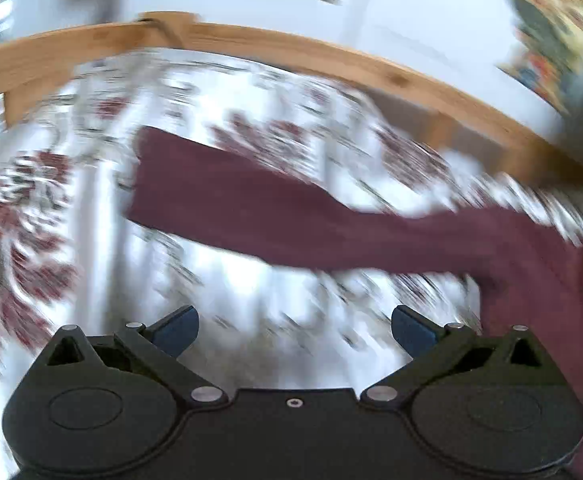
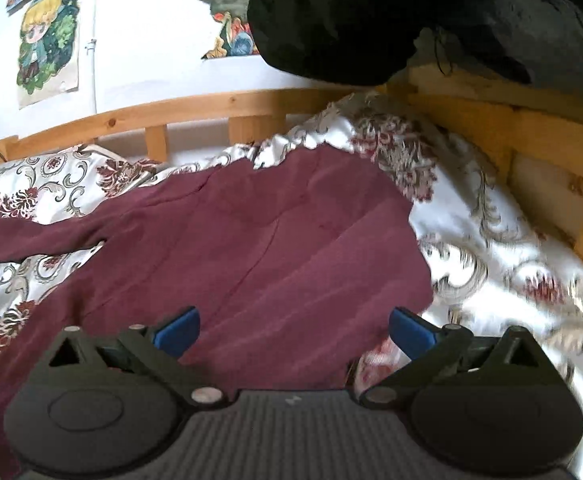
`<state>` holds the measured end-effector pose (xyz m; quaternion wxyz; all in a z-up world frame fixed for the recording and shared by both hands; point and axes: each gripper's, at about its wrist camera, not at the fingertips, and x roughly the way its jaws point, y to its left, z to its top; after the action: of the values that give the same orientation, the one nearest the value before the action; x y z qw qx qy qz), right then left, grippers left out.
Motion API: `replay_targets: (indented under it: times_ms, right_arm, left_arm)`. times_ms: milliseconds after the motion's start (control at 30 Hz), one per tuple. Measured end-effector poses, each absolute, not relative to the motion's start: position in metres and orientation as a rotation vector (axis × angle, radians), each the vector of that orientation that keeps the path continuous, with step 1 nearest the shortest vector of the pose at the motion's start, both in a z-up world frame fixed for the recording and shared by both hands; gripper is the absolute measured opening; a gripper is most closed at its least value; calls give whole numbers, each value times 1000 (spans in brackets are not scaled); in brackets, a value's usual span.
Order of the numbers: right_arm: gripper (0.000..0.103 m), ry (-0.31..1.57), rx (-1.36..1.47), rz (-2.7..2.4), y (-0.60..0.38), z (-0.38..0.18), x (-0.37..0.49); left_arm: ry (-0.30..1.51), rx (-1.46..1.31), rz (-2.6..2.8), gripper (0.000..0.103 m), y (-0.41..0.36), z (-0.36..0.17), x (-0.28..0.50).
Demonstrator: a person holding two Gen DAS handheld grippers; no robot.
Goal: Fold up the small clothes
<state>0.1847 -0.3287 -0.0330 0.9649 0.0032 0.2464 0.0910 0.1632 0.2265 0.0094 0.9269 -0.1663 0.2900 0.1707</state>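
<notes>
One maroon garment lies spread on a bed, over a white cover printed with dark red flowers and grey scrolls. Seen from the right wrist, its body lies flat with shallow creases, and a long sleeve runs off to the left across the cover. From the left wrist, which is badly blurred, that sleeve stretches from the picture's middle to the right edge, where it meets the body. Both tools hang above the cloth with nothing between their blue pads: the left hand-held gripper stands wide open over the cover beside the sleeve, and the right hand-held gripper stands wide open over the garment's near edge. A wooden bed rail borders the far side. Behind it is a white wall with colourful drawings. Something black fills the upper right of the right view.
</notes>
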Motion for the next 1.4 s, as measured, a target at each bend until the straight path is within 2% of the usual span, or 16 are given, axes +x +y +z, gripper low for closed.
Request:
replay_targets:
  times_ms: [100, 200, 267, 300, 333, 367, 400, 433, 467, 900, 1267, 1400]
  right_arm:
    - [103, 520, 81, 166, -327, -37, 166]
    - [103, 512, 85, 176, -324, -41, 159]
    - [103, 488, 67, 188, -322, -43, 161]
    - [103, 487, 59, 181, -321, -44, 162]
    - [103, 486, 57, 183, -321, -45, 163]
    - [103, 488, 57, 186, -322, -46, 164]
    - [103, 493, 60, 183, -322, -48, 165]
    - [103, 498, 66, 180, -323, -50, 165]
    - [103, 503, 71, 178, -324, -51, 165]
    - [103, 480, 88, 190, -326, -44, 162]
    - [103, 433, 102, 174, -335, -32, 159]
    - [103, 419, 119, 142, -343, -26, 162]
  left_arm:
    - [580, -361, 431, 101, 261, 12, 176]
    - [575, -376, 485, 91, 286, 12, 188]
    - [572, -388, 527, 73, 297, 12, 192]
    - [565, -394, 549, 68, 302, 12, 195]
    - [555, -398, 574, 57, 303, 14, 197]
    - [545, -398, 590, 43, 303, 14, 197]
    - [544, -395, 590, 34, 303, 14, 200]
    - [550, -388, 581, 16, 303, 14, 202]
    - [563, -378, 565, 3, 301, 14, 205]
    - [360, -216, 387, 0, 237, 61, 184]
    - [200, -94, -33, 0, 122, 112, 189]
    - [202, -78, -223, 1, 74, 117, 195]
